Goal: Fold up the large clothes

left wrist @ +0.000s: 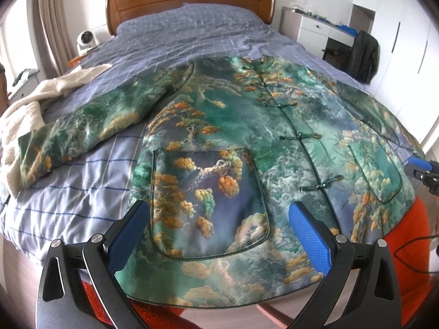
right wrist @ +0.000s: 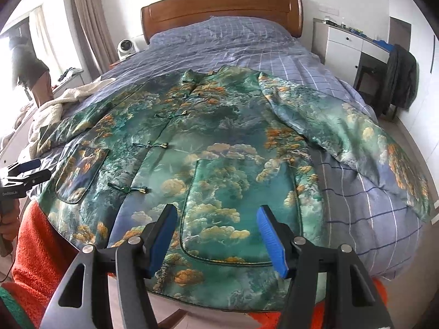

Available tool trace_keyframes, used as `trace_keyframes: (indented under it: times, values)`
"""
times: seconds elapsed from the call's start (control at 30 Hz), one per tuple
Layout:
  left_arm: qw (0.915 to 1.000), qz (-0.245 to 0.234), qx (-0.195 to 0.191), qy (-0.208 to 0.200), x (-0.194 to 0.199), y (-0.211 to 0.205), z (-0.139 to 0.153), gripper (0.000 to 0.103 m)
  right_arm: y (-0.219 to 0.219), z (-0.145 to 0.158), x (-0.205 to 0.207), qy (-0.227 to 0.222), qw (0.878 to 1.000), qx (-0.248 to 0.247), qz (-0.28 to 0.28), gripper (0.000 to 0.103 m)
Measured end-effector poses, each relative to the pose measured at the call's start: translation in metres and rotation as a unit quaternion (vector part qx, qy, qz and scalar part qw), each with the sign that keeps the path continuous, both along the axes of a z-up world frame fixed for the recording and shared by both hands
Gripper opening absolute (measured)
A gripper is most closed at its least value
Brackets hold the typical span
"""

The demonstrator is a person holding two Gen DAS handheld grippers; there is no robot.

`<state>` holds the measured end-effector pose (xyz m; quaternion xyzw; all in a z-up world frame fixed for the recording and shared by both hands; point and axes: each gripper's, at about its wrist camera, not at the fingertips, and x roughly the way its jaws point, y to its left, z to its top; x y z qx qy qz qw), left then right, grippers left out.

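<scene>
bed (left wrist: 82, 164) first: jacket (left wrist: 247, 126) lies flat on it, buttoned, sleeves out, hem at the near edge. your left gripper (left wrist: 216, 230) and right gripper (right wrist: 216, 233) hover released over the pockets. folding hasn't begun; next, pinch a sleeve.
</scene>
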<state>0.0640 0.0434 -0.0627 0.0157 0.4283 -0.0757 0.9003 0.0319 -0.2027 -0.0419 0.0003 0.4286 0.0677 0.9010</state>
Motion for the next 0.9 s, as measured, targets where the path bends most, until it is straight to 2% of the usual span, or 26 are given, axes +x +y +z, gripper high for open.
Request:
trace_keyframes:
  times: [0.4, 0.9]
  values:
    - [0.9992, -0.019, 0.032, -0.012, 0.000, -0.015, 0.006, 0.102, -0.005, -0.004, 0.004, 0.003, 1.000, 0.014, -0.008, 0.062]
    - [0.9994, -0.023, 0.022, -0.017, 0.002, -0.020, 0.012, 0.102, -0.023, 0.000, 0.003, 0.000, 0.999, 0.022, -0.035, 0.062]
